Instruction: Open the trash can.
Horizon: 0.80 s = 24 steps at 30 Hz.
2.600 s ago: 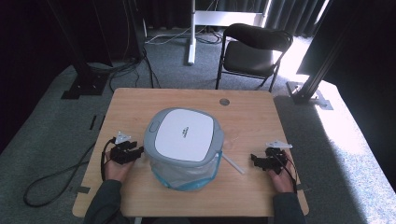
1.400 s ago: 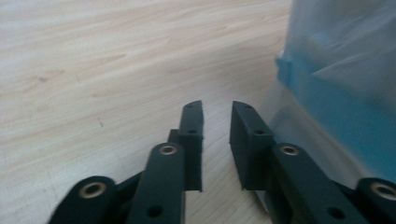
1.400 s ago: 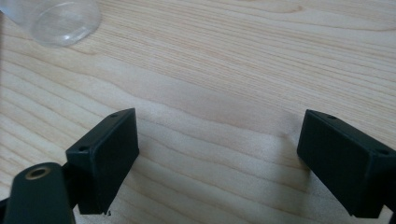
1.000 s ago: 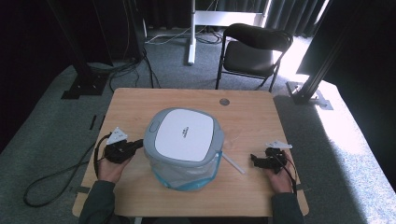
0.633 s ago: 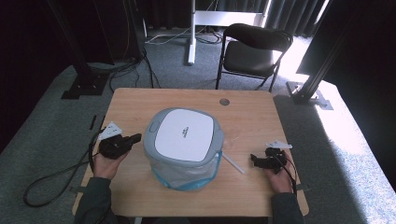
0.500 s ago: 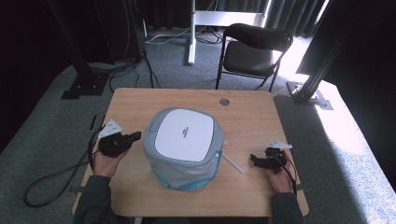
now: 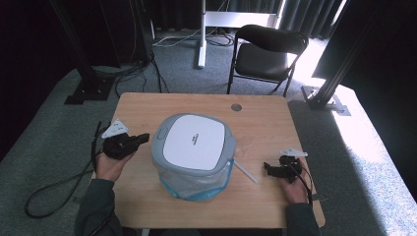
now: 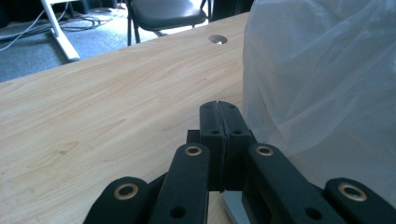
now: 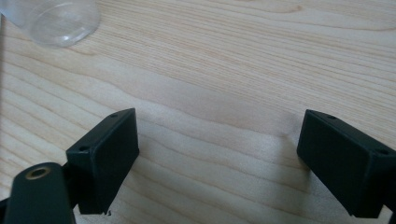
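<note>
Surface: I see a light wooden surface [image 7: 147, 105] with a small round hole [image 7: 236, 106] near its far edge.
Bin: a rounded container with a grey-rimmed white lid [image 7: 193, 142] and a translucent plastic bag with a blue edge [image 7: 189, 184] around its body stands at the middle of the surface, between my two tongs. In the left gripper view the cloudy bag [image 8: 322, 79] rises just to the right of my jaws.
Left tongs: my left tongs [image 7: 142, 138] sit just beside the bin's left side and point at it. In the left gripper view the two black jaws [image 8: 219, 122] are pressed flat together with nothing between them; whether they touch the bag I cannot tell.
Right tongs: my right tongs [image 7: 268, 168] lie low over the surface right of the bin, apart from it. In the right gripper view the jaws stand wide apart over bare wood, holding nothing.
Stick: a thin white stick [image 7: 244, 171] lies on the surface between the bin and my right tongs.
</note>
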Motion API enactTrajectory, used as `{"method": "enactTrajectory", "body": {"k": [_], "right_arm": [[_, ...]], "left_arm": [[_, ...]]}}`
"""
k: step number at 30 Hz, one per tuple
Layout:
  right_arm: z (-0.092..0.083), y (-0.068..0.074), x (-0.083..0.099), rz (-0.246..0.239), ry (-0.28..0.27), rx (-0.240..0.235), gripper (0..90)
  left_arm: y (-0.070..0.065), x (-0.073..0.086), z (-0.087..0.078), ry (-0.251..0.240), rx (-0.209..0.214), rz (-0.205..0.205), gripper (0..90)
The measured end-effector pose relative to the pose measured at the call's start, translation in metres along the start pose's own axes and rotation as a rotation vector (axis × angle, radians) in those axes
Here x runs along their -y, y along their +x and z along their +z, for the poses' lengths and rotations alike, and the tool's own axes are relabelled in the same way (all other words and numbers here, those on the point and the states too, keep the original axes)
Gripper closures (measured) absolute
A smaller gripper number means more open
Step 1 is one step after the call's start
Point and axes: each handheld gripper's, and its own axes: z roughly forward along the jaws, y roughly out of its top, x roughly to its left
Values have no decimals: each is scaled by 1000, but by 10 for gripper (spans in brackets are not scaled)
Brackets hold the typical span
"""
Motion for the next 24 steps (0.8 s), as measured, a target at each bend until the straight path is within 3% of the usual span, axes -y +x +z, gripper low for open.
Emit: {"method": "enactTrajectory", "body": {"k": [12,16,24], "right_arm": [[0,0,0,0,0,1,118],[0,0,0,0,0,1,118],[0,0,0,-1,0,1,118]], "left_arm": [[19,-28,-13,30,40,51,894],[19,-40,-18,48,54,84,894],[17,-58,-26,42,97,109,894]]}}
